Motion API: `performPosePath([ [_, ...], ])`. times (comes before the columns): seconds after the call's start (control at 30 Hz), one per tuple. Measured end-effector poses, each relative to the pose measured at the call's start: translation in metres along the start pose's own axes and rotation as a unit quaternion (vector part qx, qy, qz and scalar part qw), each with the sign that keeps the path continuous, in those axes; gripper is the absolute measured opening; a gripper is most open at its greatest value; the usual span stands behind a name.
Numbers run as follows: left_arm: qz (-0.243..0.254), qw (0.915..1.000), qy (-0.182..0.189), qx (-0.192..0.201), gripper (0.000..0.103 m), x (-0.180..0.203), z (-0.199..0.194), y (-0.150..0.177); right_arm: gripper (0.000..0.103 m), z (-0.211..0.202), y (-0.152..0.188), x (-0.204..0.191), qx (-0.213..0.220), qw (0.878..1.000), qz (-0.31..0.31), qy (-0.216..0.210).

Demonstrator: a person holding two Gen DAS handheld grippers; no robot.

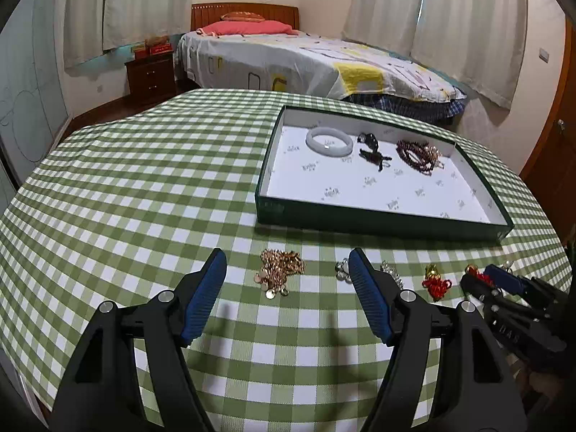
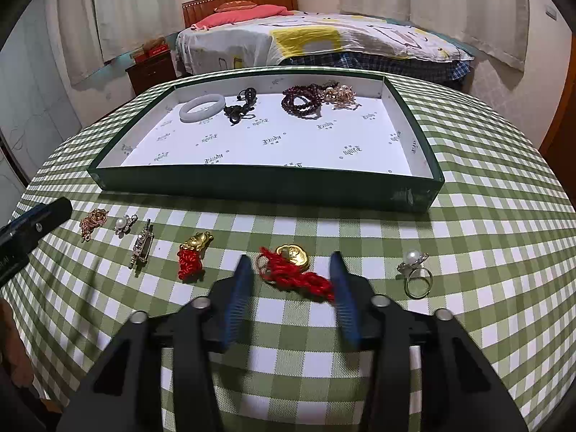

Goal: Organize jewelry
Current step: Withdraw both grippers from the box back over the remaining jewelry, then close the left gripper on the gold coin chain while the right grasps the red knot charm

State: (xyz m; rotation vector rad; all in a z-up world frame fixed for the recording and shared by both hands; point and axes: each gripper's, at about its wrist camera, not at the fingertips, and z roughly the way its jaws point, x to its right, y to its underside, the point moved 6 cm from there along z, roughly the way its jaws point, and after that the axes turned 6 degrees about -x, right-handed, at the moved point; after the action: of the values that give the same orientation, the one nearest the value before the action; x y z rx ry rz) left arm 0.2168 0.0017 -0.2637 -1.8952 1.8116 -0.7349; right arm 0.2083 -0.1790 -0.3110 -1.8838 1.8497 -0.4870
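Right gripper [image 2: 289, 280] straddled, without yet pinching, the gold charm on red cord [image 2: 293, 268] on the near table [image 2: 486, 270], while the spread left gripper [image 1: 288, 270] hovered near the gold chain [image 1: 279, 270]; next, both should close and lift toward the far tray [image 2: 252, 189].

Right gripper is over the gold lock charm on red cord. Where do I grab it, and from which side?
Grip the bunched red cord, not the flat gold charm; descend from above with the right gripper straddling it. The charm lies flat, while the knotted cord offers bulk.
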Motion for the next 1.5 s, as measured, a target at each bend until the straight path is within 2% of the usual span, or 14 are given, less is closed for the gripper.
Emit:
performPosePath([
  [0.1, 0.0, 1.0, -0.001, -0.006, 0.069, 0.0, 0.004, 0.002, 0.024, -0.001, -0.001, 0.0, 0.0, 1.0, -0.005, -0.005],
  [0.43, -0.003, 0.9998, -0.009, -0.02, 0.068, -0.009, 0.02, 0.0, 0.023, -0.02, 0.003, 0.003, 0.028, 0.999, -0.007, -0.017],
  [0.57, -0.011, 0.9992, -0.007, -0.038, 0.057, -0.016, 0.03, 0.002, 0.023, -0.027, 0.0, 0.006, 0.037, 0.999, 0.0, -0.027],
  [0.77, -0.013, 0.9982, 0.009, -0.057, 0.048, -0.015, 0.042, 0.002, 0.023, -0.027, 0.0, 0.003, 0.038, 0.999, -0.003, -0.037],
  [1.03, 0.0, 0.9982, 0.012, -0.06, 0.026, -0.011, 0.044, 0.003, 0.023, -0.024, 0.001, 0.004, 0.034, 0.999, 0.004, -0.042],
  [1.1, 0.004, 0.998, 0.016, -0.06, 0.018, -0.009, 0.044, 0.003, 0.023, -0.024, 0.001, 0.004, 0.033, 0.999, 0.003, -0.042],
  [1.2, 0.008, 0.9979, 0.022, -0.061, 0.014, -0.007, 0.044, 0.003, 0.023, -0.023, 0.002, 0.004, 0.033, 0.999, 0.005, -0.042],
  [1.5, 0.003, 0.9976, 0.037, -0.059, 0.012, -0.008, 0.043, 0.004, 0.023, -0.023, 0.003, 0.004, 0.034, 0.998, 0.008, -0.045],
])
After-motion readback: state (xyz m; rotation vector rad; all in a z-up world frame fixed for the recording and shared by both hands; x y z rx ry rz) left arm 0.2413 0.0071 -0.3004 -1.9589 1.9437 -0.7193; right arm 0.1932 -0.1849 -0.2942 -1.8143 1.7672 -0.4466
